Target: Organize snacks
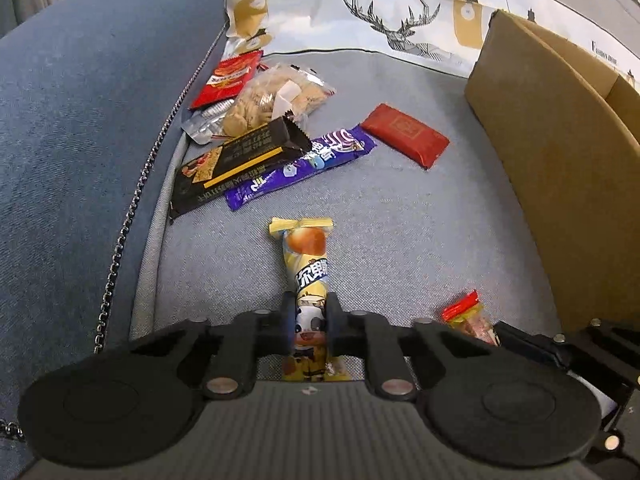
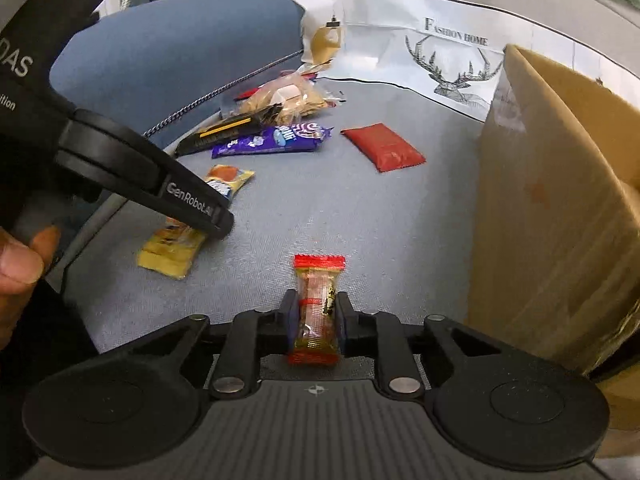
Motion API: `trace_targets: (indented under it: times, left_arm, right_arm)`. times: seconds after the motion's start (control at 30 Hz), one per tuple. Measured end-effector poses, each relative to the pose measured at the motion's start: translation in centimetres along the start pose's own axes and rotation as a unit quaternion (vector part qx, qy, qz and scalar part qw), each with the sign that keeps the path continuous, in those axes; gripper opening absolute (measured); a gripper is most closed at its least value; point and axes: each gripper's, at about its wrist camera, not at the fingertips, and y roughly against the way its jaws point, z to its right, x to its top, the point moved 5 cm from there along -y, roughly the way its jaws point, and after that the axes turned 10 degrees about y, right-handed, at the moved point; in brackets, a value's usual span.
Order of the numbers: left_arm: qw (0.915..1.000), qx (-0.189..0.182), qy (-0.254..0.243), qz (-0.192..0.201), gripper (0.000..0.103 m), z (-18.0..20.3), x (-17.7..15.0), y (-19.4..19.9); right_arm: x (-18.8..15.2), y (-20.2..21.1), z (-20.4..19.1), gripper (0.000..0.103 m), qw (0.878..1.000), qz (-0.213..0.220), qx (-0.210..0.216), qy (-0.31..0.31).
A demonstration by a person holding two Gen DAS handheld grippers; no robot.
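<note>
Beside the cardboard box (image 1: pixel 560 184), on the sofa seat (image 1: pixel 400 216), left tongs (image 1: pixel 310 320) clench a yellow snack bar (image 1: pixel 306 264); right tongs (image 2: pixel 316 316) clench a red-ended candy (image 2: pixel 318 300), seemingly both bound for the box.

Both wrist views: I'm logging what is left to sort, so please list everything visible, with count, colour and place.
Yellow snack bar: 1, yellow, in left claw.
Small candy: 1, red-ended clear wrapper, in right claw.
Purple bar: 1, purple, mid cushion.
Black bar: 1, black and gold, overlapping purple bar.
Red packet: 1, red, alone near box.
Biscuit bag: 1, clear, beige contents, far pile.
Red sachet: 1, red, behind biscuit bag.
Cardboard box: 1, brown, right.
Sofa cushion: 1, grey.
Left claw: 1, black, shut.
Right claw: 1, black, shut.
Hand: 1, left edge.
</note>
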Motion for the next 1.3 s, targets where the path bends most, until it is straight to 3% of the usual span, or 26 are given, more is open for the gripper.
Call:
trace_targets:
  times: [0.2, 0.33, 0.5, 0.63, 0.87, 1.13, 1.3]
  left_arm:
    - [0.9998, -0.006, 0.017, -0.001, 0.016, -0.6, 0.2, 0.2]
    - [0.9999, -0.005, 0.016, 0.002, 0.043, -0.6, 0.2, 0.3]
    - [0.9996, -0.002, 0.023, 0.015, 0.053, -0.7, 0.3, 0.7]
    - [0.9977, -0.009, 0.056, 0.037, 0.059, -1.6, 0.8, 1.4]
    - [0.9916, -0.034, 0.115, 0.050, 0.059, -3.3, 1.4, 2.2]
    - [0.9987, -0.016, 0.041, 0.025, 0.060, -1.0, 0.7, 1.1]
    - [0.9995, -0.007, 0.028, 0.016, 0.060, -0.7, 0.4, 0.4]
  right_arm:
    - [-0.4, 0.1, 0.6, 0.026, 1.000, -0.012, 0.002, -0.016]
    - [-0.4, 0.1, 0.3, 0.026, 1.000, -0.011, -0.003, -0.004]
    - [-0.4, 0.1, 0.4, 0.026, 1.000, -0.011, -0.001, -0.003]
    - [-0.4, 0.1, 0.3, 0.026, 1.000, -0.011, -0.001, -0.001]
    - [-0.5, 0.1, 0.4, 0.027, 1.000, -0.011, -0.001, 0.000]
    - [-0.6, 0.0, 0.3, 0.029, 1.000, -0.010, -0.001, 0.004]
    - [-0.6, 0.0, 0.3, 0.030, 1.000, -0.010, -0.002, 0.005]
